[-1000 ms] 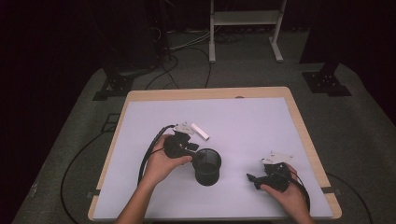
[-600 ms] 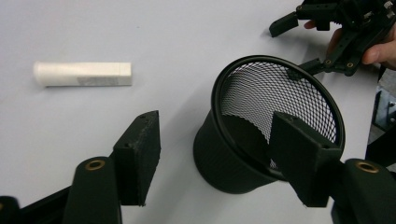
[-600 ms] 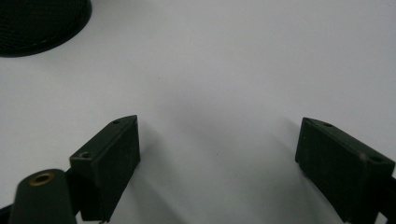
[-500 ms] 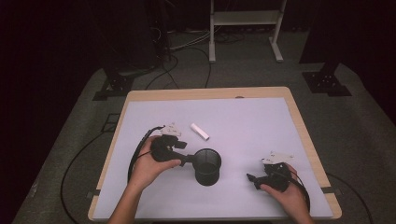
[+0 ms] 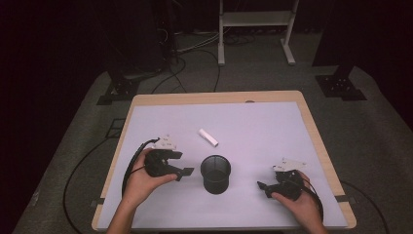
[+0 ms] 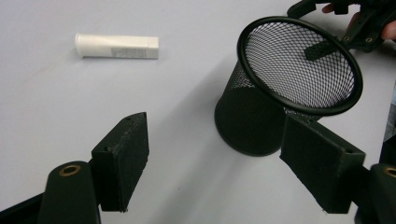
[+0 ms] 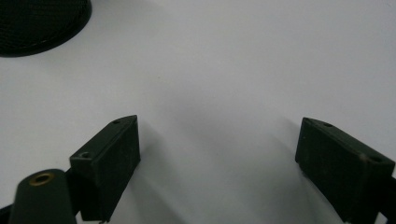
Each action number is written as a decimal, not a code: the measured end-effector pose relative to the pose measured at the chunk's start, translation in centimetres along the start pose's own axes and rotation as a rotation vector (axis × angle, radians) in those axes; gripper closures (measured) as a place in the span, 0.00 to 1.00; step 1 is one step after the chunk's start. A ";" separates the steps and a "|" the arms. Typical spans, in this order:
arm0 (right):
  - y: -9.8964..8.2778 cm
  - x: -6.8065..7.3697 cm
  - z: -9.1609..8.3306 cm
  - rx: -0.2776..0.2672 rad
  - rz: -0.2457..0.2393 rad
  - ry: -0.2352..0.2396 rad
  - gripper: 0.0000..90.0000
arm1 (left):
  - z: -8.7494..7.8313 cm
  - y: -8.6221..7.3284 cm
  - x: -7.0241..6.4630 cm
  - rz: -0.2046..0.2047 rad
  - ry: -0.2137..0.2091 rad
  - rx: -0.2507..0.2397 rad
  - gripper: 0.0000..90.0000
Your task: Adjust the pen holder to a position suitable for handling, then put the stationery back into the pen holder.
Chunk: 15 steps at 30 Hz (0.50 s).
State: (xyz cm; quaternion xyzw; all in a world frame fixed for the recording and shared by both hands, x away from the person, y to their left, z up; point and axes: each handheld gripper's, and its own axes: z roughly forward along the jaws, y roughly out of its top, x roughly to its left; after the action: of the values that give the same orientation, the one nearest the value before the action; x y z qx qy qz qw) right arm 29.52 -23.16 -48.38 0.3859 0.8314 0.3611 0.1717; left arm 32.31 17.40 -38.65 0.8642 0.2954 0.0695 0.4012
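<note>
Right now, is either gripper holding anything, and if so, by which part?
Nothing is held. The left gripper is open beside the black mesh cup, with the white tube lying apart on the table. The right gripper is open over bare table.

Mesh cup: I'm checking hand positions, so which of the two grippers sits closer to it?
The left gripper, just beside the mesh cup; the right gripper rests farther off.

My left tool (image 5: 184, 171) is black, with a grey three-cornered plate on top and a black cable looping from its back. My right tool (image 5: 263, 186) is black too, with the same grey plate. Each has two flat black jaws with small screw holes and a brass ring near the bottom. My forearms are bare.
</note>
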 end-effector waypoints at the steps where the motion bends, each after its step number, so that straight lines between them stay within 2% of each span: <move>1: 0.0 0.0 0.0 0.000 0.000 0.000 0.14 | -0.1 -0.3 0.1 0.000 0.008 -0.003 0.25; 9: 0.0 0.0 0.0 -0.001 0.002 0.000 0.14 | -0.4 -2.2 0.7 -0.021 0.051 0.006 0.18; 15: 0.0 0.0 0.0 0.000 0.003 0.000 0.14 | -0.5 -4.3 1.1 -0.053 0.082 0.017 0.12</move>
State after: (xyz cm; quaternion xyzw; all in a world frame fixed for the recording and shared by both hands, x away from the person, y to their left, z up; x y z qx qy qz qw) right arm 29.52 -23.14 -48.38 0.3871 0.8308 0.3616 0.1710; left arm 31.08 20.58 -41.62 0.8560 0.3349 0.0919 0.3829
